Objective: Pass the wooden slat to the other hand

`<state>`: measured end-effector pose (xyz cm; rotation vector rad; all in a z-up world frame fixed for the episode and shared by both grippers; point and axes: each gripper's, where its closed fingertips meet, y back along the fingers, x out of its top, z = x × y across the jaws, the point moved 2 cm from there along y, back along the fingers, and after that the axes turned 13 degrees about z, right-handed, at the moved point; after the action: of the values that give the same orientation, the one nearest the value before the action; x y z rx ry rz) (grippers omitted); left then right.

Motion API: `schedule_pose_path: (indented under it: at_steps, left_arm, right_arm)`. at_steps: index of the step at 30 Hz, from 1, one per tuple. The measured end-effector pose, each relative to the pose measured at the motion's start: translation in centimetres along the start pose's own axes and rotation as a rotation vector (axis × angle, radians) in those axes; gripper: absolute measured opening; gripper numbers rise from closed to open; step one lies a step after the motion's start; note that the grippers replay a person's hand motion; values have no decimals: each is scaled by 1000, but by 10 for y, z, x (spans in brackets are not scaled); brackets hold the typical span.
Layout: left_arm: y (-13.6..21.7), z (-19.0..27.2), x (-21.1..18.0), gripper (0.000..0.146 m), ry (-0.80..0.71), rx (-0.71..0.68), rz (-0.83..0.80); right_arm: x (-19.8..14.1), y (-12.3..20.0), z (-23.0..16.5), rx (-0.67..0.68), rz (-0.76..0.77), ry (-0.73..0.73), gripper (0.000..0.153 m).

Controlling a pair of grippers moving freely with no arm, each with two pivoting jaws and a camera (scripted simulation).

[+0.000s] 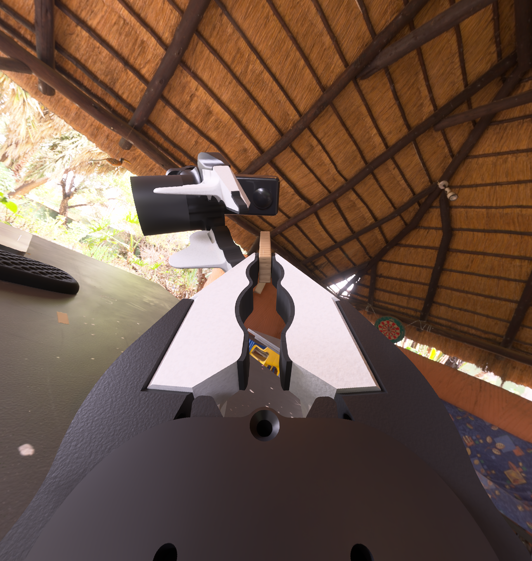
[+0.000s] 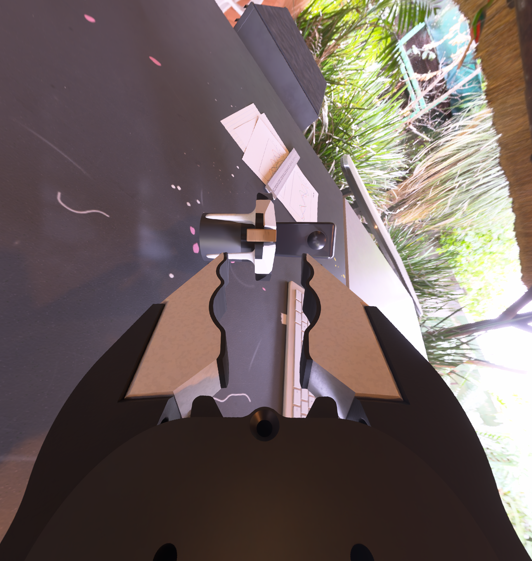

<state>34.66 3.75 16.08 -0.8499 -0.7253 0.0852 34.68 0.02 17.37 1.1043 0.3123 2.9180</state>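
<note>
Above the dark grey table [image 2: 76,121], the left gripper [image 1: 265,267] pinches the pale wooden slat [image 1: 265,258] at its fingertips. Beyond it waits the right gripper [image 2: 263,264], fingers wide and empty, slat's long axis pointing toward it.

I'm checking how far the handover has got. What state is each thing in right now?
Wooden slat: pinched near the tips of the left gripper, end sticking out past them.
Left gripper: shut on the slat.
Right gripper: fingers spread wide, holding nothing, short of the slat.
Keyboard: lying flat on the table.
</note>
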Motion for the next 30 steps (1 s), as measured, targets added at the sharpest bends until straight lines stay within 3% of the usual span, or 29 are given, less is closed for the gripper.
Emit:
schedule_pose_path:
  at_steps: [6,10,30]
  left_arm:
    - [0,-2,-1,7,3,14,-2]
    - [-1,-4,-2,7,0,30,-11]
    - [4,-19,5,9,-29,130,68]
  right_arm:
    - [4,-6,-4,13,5,64,45]
    - [3,-6,-4,0,0,88,17]
    - [-12,-1,0,-101,-67,93,17]
